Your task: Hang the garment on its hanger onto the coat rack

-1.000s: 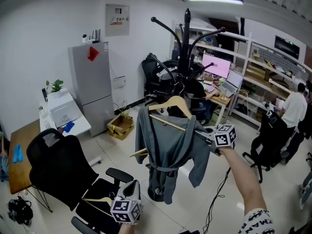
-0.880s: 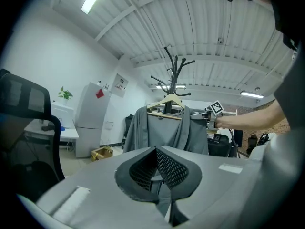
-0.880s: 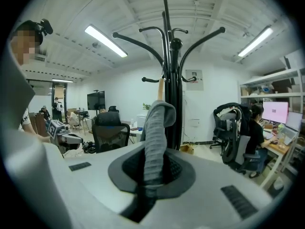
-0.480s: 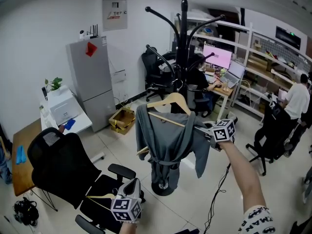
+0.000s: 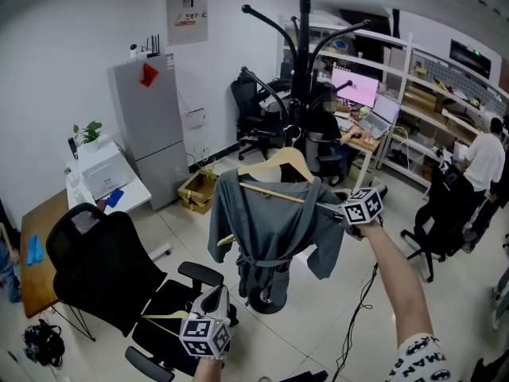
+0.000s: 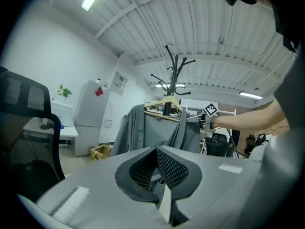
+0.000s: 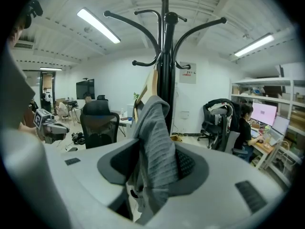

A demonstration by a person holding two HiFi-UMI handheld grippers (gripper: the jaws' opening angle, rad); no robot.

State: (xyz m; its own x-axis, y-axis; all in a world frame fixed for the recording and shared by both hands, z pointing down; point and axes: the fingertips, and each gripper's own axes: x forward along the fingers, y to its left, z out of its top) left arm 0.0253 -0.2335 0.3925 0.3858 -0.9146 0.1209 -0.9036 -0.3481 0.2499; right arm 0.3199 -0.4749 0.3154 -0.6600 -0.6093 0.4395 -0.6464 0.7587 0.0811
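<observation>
Since a moment ago the grey garment (image 5: 266, 221) has swung wider toward the black office chair (image 5: 95, 269). It hangs on its wooden hanger (image 5: 280, 165), hook up at the coat rack's (image 5: 303, 70) lower arms. Bare floor surrounds the rack's base. The right arm stretches forward, right gripper (image 5: 334, 208) at the shoulder, jaws opening with fabric loose between them. The left gripper (image 5: 213, 307) sits low, jaws together, empty.
</observation>
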